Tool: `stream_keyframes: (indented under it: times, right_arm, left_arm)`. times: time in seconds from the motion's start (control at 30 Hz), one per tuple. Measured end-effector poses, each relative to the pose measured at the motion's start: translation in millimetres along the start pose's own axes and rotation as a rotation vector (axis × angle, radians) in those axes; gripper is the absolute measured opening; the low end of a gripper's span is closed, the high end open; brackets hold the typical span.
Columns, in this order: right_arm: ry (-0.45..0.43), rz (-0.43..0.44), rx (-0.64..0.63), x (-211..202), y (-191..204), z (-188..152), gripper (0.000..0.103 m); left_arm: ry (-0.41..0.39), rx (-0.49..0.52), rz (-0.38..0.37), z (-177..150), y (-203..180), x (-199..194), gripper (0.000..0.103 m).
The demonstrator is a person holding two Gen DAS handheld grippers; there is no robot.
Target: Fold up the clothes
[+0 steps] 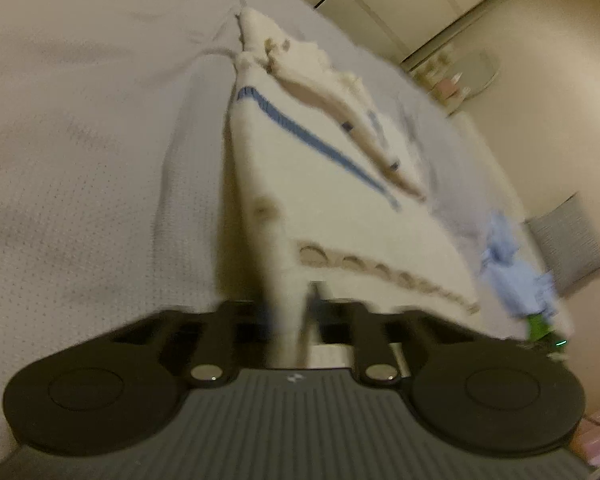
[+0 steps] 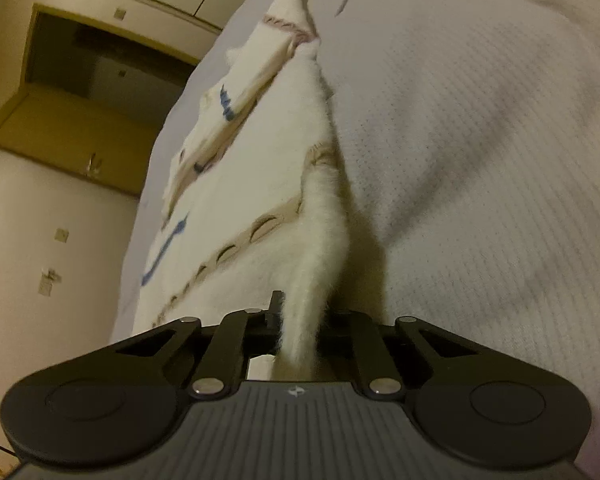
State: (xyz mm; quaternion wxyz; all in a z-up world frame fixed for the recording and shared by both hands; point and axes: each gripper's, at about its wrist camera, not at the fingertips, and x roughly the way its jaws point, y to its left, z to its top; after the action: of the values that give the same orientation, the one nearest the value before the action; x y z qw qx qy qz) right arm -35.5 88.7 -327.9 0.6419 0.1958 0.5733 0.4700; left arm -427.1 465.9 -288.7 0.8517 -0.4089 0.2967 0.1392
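Observation:
A fluffy cream sweater [image 1: 312, 184] with a blue stripe and beige looped trim lies stretched over the bed. My left gripper [image 1: 288, 312] is shut on a pinched fold of its edge. In the right wrist view the same sweater [image 2: 260, 184] runs away from me, and my right gripper [image 2: 300, 332] is shut on another pinched fold of it. Both grips hold the cloth taut and lifted off the bed; the fingertips are hidden by the fabric.
A pale textured bedspread [image 1: 80, 160] covers the bed [image 2: 480, 140]. A light blue garment [image 1: 512, 268] lies near the bed's far edge beside a grey cushion [image 1: 568, 244]. Wardrobe doors [image 1: 400, 0] and a wall recess [image 2: 88, 80] stand beyond.

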Motion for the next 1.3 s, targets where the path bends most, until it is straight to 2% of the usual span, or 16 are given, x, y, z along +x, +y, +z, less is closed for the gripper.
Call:
stream_keyframes:
  times: [0.1, 0.2, 0.37, 0.43, 0.63, 0.73, 0.77, 0.8, 0.87, 0.93, 0.97, 1.03, 1.1, 1.3]
  right_arm:
    - [-0.005, -0.017, -0.010, -11, 11, -2, 0.009]
    - [-0.030, -0.013, 0.000, -28, 23, -2, 0.008]
    - [-0.084, 0.006, -0.058, -56, 51, -12, 0.008]
    - [-0.099, 0.012, -0.085, -63, 60, -17, 0.008]
    - [-0.150, -0.016, -0.030, -83, 43, -62, 0.008]
    - [-0.168, -0.084, 0.026, -78, 21, -83, 0.011]
    - [-0.178, -0.111, 0.048, -74, 15, -87, 0.015]
    - [-0.194, -0.178, 0.060, -71, 12, -90, 0.025]
    - [-0.229, -0.348, 0.008, -71, 25, -97, 0.030]
    - [-0.275, -0.431, -0.068, -79, 46, -106, 0.042]
    - [-0.306, -0.453, -0.102, -85, 58, -111, 0.052]
    - [-0.351, -0.474, -0.186, -93, 82, -122, 0.056]
    - [-0.386, -0.485, -0.275, -94, 106, -131, 0.071]
    - [-0.388, -0.473, -0.440, -85, 162, -160, 0.075]
  left_arm:
    - [-0.019, 0.032, 0.030, -1, -11, -13, 0.006]
    - [-0.077, 0.044, 0.016, 1, -22, -33, 0.005]
    - [-0.187, 0.174, 0.017, 4, -40, -69, 0.005]
    - [-0.211, 0.196, 0.019, -1, -43, -84, 0.005]
    - [-0.162, 0.201, 0.037, -49, -29, -106, 0.005]
    - [-0.088, 0.181, 0.155, -71, -16, -83, 0.006]
    - [-0.069, 0.172, 0.206, -76, -15, -75, 0.007]
    - [-0.062, 0.161, 0.237, -78, -18, -73, 0.007]
    - [-0.080, 0.169, 0.289, -79, -35, -82, 0.008]
    - [-0.083, 0.237, 0.400, -80, -61, -91, 0.010]
    - [-0.086, 0.288, 0.462, -82, -77, -94, 0.013]
    - [-0.096, 0.390, 0.545, -88, -105, -99, 0.026]
    - [-0.118, 0.451, 0.566, -92, -126, -108, 0.026]
    - [-0.130, 0.534, 0.572, -112, -166, -110, 0.030]
